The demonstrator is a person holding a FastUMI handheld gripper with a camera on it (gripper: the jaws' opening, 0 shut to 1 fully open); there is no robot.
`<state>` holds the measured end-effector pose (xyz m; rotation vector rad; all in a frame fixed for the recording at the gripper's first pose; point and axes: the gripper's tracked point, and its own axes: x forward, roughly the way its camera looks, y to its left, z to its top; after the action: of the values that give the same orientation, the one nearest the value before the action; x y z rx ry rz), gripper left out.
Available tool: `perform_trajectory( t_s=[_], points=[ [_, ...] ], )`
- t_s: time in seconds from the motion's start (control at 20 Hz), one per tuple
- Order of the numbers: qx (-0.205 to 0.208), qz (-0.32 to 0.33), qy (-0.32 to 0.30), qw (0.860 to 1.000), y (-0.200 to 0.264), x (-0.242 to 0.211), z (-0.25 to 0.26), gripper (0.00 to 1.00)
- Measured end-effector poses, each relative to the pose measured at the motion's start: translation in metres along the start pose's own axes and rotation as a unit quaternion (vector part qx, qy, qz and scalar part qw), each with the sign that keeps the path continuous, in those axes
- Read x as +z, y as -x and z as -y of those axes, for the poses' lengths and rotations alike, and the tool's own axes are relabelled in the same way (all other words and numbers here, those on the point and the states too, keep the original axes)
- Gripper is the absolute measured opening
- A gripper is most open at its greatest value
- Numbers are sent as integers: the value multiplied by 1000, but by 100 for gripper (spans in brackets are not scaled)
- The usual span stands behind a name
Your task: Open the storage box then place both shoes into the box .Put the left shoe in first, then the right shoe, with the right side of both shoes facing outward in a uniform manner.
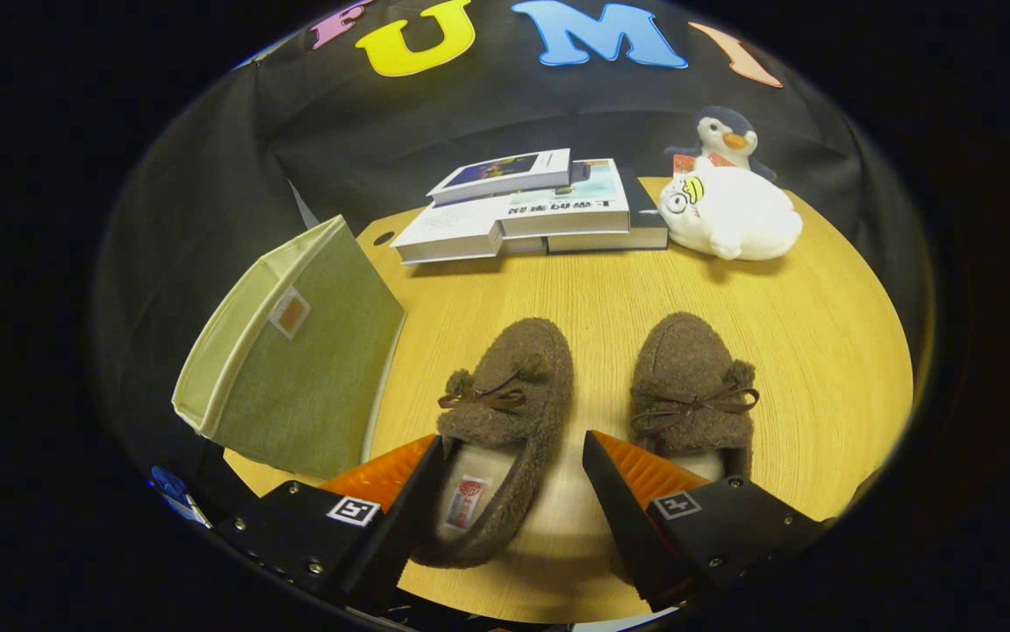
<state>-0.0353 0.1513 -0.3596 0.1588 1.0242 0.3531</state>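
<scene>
Two brown fuzzy slippers with small bows lie side by side on the wooden table [785, 316], toes pointing away from me. The left shoe [509, 386] lies between my fingers, its heel opening close to the left finger. Just beyond the right finger sits the right shoe [689, 377]. My gripper [513, 456] is open and hovers over the left shoe's heel; neither finger presses on it. A green fabric storage box [294, 351] with a cream lining stands left of the shoes, its lid raised.
A stack of books [531, 211] lies at the far side of the table. To their right a white plush toy [728, 215] rests, with a penguin plush [727, 136] behind it. The table's edge curves round on the right.
</scene>
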Motion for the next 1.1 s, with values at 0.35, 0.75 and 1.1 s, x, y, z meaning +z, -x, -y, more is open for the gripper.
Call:
perform_trajectory(
  t_s=[0.35,0.75,1.1],
  points=[
    [-17,-17,0,1000,-15,-12,9,95],
    [-21,-45,-36,998,-26,-22,6,48],
    [-26,-51,-95,994,-24,-19,9,0]
  ],
)
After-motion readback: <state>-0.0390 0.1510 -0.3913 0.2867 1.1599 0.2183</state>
